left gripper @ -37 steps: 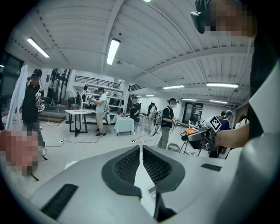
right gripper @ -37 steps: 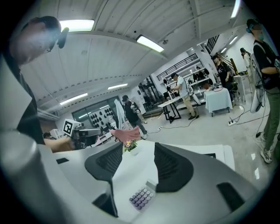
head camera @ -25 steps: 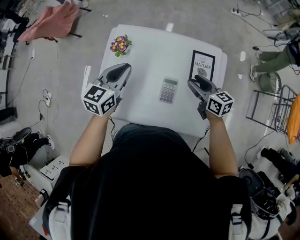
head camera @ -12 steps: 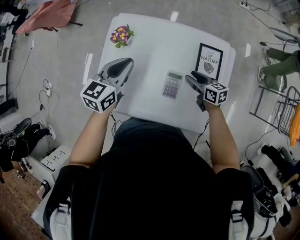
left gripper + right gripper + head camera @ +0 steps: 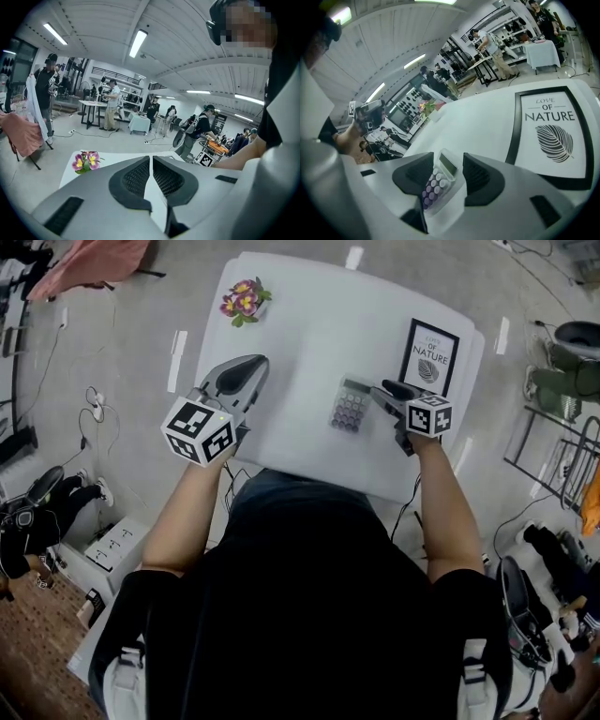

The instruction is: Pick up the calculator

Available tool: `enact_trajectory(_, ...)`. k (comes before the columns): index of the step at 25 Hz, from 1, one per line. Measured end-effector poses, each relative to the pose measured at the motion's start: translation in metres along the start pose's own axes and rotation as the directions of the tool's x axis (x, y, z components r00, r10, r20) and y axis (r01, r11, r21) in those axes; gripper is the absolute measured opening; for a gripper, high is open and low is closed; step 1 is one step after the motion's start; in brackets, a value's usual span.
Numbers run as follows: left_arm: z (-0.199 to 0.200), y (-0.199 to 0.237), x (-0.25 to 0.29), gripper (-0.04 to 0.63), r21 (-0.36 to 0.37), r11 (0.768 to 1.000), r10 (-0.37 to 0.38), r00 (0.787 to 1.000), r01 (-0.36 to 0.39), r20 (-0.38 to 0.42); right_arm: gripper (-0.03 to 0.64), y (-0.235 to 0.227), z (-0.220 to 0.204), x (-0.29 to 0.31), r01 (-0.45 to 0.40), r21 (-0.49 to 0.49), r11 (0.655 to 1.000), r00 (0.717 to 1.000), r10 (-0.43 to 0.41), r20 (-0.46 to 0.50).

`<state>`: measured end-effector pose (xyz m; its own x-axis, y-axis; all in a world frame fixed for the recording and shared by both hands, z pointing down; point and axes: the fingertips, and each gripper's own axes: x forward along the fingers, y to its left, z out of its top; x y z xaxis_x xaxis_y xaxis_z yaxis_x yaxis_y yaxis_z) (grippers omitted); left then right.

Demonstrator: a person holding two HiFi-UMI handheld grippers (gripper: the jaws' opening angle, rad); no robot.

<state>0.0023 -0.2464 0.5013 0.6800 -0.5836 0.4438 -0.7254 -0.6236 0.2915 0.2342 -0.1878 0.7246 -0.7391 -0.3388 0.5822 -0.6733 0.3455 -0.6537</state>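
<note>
- A small calculator [image 5: 349, 409] is seen lying flat on the white counter [image 5: 309, 324], towards the near right part of the top, left of a framed print [image 5: 430, 357] and well apart from a small bunch of flowers [image 5: 242, 301] at the far left corner.
- The calculator is shown with a pale, light-coloured case, a narrow greyish display along its far end and rows of round lilac keys below it. No brand or writing on it can be read.
- The print is framed in black – on its white sheet the words "LOVE OF NATURE" can be read above a drawing of a dark leaf.
- The right hand-held gripper [image 5: 382, 395] is held low at the calculator's right edge. In the right gripper view its jaws are seen standing apart, with the calculator framed in the gap between them, and no pad is seen pressing on the case.
- The left hand-held gripper [image 5: 253, 364] is held at the counter's left edge, well apart from the calculator – its jaws are closed together, with nothing between them.
- Black-and-white square markers are carried on the cube of each hand-held gripper.
</note>
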Motion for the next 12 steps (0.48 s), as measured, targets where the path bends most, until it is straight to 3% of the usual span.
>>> enact_trajectory(12, -0.024, 0.016, 0.010, 0.038, -0.038, 0.999, 0.002, 0.999, -0.003, -0.037, 0.206, -0.017, -0.019, 0.038, -0.002, 0.001, 1.000, 0.993, 0.002, -0.116)
